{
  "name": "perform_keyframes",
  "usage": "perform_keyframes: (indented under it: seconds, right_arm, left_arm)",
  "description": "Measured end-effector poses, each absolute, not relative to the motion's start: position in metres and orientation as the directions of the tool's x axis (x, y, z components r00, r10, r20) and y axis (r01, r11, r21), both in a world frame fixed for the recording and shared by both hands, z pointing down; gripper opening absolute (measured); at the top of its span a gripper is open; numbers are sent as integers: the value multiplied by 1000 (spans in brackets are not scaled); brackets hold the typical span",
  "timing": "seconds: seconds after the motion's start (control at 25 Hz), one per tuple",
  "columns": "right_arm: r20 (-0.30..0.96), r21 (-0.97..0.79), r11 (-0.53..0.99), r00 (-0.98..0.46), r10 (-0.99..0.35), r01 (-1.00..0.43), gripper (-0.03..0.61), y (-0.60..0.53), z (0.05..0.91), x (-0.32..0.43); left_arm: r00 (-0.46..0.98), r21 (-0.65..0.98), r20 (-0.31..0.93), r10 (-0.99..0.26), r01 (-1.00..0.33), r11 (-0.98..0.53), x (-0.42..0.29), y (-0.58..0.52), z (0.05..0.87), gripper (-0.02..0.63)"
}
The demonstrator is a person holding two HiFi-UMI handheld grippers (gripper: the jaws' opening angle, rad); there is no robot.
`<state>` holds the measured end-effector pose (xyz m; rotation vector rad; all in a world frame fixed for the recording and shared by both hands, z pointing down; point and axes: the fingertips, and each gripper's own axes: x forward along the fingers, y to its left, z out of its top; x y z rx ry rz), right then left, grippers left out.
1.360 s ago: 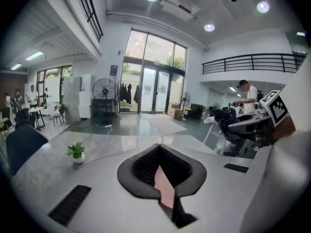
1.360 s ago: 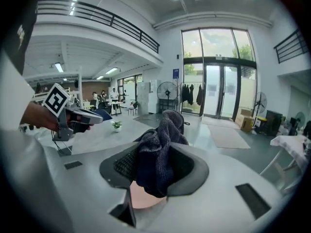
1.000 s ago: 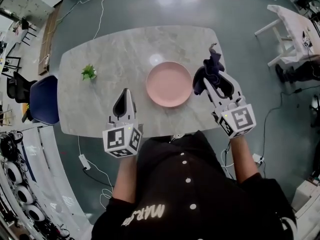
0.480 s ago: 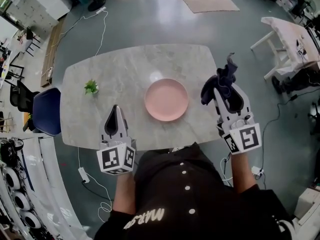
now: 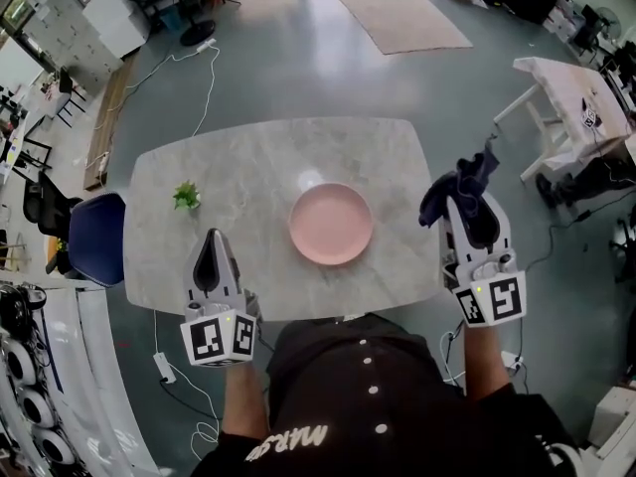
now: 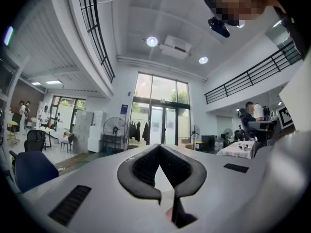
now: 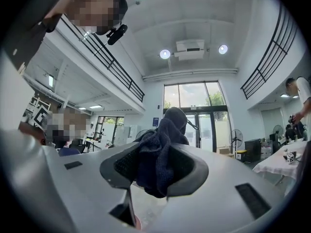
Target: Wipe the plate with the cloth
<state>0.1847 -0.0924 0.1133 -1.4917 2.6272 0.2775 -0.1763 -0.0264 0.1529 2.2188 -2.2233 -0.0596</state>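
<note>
The right gripper [image 5: 467, 205] jaws clench the cloth [image 5: 455, 183] at the plate [image 5: 331, 224]'s three o'clock, ready to wipe; left gripper [image 5: 212, 249] jaws clenched, empty.

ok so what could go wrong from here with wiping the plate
The cloth is bunched between the jaws of the right gripper with loose ends sticking out, so it may slip or drag unevenly. The pink plate lies loose on the smooth marble table, and the left gripper is shut, empty and apart from it, so a wipe could push the plate along.
</note>
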Motion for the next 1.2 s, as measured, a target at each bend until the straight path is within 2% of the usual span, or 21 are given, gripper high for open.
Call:
perform_keyframes:
  seconds: [0.64,1.2]
  right_arm:
    - [-212,93,427,-437,-874,-900,140,-87,108,211]
    - [-201,116,457,-471,-859,-882,138,-88,116,178]
  left_arm:
    - [-45,10,-41,-998,-999,44,-204,-16,139,17]
    - [-48,6,-29,-998,-999,48,-216,-10,146,17]
